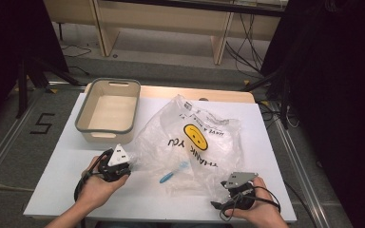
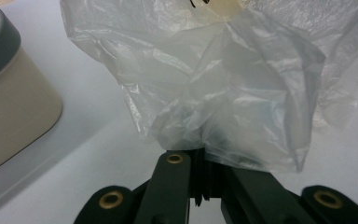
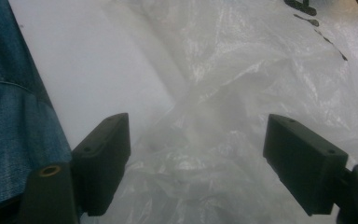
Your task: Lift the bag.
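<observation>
Plastic bag (image 1: 195, 137): clear, crumpled, smiley print, lying mid-table.
Table (image 1: 57, 175): white board under the bag; grey floor around, a taped 5 (image 1: 42, 123) left of it.
Tub (image 1: 108, 110): beige, grey-rimmed, just left of the bag.
Blue stick (image 1: 173, 171): inside the bag.
Left gripper (image 1: 123, 168): pinching the bag's left edge.
Right gripper (image 1: 218, 202): jaws spread wide over the bag's near corner, gripping nothing.
</observation>
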`<state>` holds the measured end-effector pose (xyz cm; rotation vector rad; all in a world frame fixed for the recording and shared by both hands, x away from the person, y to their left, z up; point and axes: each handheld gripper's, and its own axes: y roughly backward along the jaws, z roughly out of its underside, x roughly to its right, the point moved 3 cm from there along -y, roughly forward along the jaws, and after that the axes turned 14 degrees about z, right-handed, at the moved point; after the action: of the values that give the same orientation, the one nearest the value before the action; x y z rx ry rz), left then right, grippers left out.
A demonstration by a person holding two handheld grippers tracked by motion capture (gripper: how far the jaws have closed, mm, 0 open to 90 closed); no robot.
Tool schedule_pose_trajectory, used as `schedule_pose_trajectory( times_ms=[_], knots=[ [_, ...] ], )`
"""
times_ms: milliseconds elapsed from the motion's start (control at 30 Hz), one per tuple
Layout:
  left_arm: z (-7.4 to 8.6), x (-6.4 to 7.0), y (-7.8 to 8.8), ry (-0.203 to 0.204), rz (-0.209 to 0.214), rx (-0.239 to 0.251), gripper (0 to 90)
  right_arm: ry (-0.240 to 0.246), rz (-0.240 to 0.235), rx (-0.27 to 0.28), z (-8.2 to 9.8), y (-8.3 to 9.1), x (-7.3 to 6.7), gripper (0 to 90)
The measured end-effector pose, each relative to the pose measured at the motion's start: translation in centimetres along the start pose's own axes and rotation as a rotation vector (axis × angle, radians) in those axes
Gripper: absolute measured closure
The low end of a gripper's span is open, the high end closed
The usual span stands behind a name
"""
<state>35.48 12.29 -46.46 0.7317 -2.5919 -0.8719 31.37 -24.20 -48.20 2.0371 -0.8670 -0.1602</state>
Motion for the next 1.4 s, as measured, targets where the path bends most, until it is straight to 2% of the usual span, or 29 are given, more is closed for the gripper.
schedule_pose_trajectory(
  times_ms=[200,667,867,967,1133,1300,1400],
  knots=[
    [0.1,0.0,0.0,0.003,0.003,-0.007,89.1,-0.003,0.011,-0.040,0.5,-0.9,0.5,34.8],
    [0.3,0.0,0.0,0.010,0.006,-0.011,89.1,-0.012,-0.005,-0.081,0.9,-1.4,0.7,62.6],
    [0.3,0.0,0.0,0.010,0.010,-0.013,89.1,-0.027,0.015,-0.089,0.9,-1.4,1.1,80.5],
    [0.2,0.0,0.2,0.011,0.009,-0.003,89.1,-0.025,0.020,-0.090,0.8,-1.2,1.3,86.6],
    [-0.2,0.4,0.9,0.006,0.021,0.016,89.1,-0.050,0.020,-0.022,0.0,0.3,1.8,88.3],
    [-1.3,0.8,1.8,-0.001,0.026,0.057,89.1,-0.097,0.001,0.048,-0.9,1.8,2.6,88.4],
    [-2.0,1.0,2.2,-0.008,0.029,0.077,89.1,-0.112,0.004,0.077,-1.3,2.3,3.0,88.4]
  ],
)
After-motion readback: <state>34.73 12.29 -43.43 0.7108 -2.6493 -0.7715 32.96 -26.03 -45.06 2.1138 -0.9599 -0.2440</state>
